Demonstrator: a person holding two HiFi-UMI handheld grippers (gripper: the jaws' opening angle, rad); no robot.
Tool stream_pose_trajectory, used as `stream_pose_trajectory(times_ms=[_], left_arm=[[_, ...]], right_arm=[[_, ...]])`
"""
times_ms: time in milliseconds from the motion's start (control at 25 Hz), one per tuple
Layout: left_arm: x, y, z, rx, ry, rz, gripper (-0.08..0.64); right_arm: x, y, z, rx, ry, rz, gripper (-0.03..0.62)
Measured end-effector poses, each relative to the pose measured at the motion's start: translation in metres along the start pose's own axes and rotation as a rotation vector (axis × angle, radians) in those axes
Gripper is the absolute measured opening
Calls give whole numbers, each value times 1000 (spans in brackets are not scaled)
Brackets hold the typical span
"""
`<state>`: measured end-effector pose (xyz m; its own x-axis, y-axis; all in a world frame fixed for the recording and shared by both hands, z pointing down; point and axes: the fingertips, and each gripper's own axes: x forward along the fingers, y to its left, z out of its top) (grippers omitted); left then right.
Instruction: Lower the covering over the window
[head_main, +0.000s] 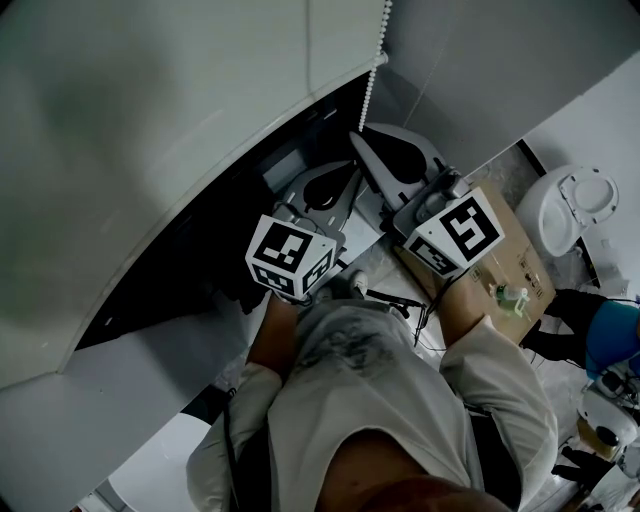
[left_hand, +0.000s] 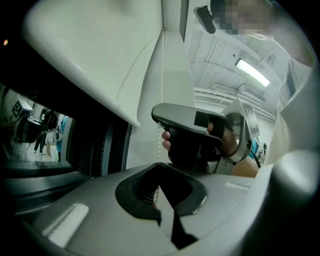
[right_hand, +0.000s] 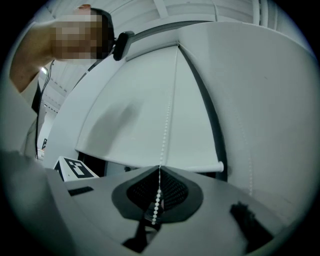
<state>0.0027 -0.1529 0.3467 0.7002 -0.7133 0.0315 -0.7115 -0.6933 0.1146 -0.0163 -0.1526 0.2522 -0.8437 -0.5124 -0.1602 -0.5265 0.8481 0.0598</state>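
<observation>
A white roller blind hangs partway down over a dark window; its bottom bar crosses the right gripper view. A white bead chain drops from the top. My right gripper is the higher one and is shut on that chain, with beads showing between its dark pads. Just below it, my left gripper is shut on the same chain, which runs straight down into its jaws. In the left gripper view the right gripper hangs close above, a hand behind it.
A cardboard box with a small green bottle on it stands at the right. Past it are a white round object and a person in blue. The wall rises right of the chain.
</observation>
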Motion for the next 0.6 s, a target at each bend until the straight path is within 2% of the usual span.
stream_pose_trajectory(times_ms=[360,600], left_arm=[[-5,-5,-59,-68,113,9,8],[-8,-7,-89,-88,174,16,8]], right_arm=[[-13,11,-55,53,120,4,18],[-22,18,-82,97,148,-5,18]])
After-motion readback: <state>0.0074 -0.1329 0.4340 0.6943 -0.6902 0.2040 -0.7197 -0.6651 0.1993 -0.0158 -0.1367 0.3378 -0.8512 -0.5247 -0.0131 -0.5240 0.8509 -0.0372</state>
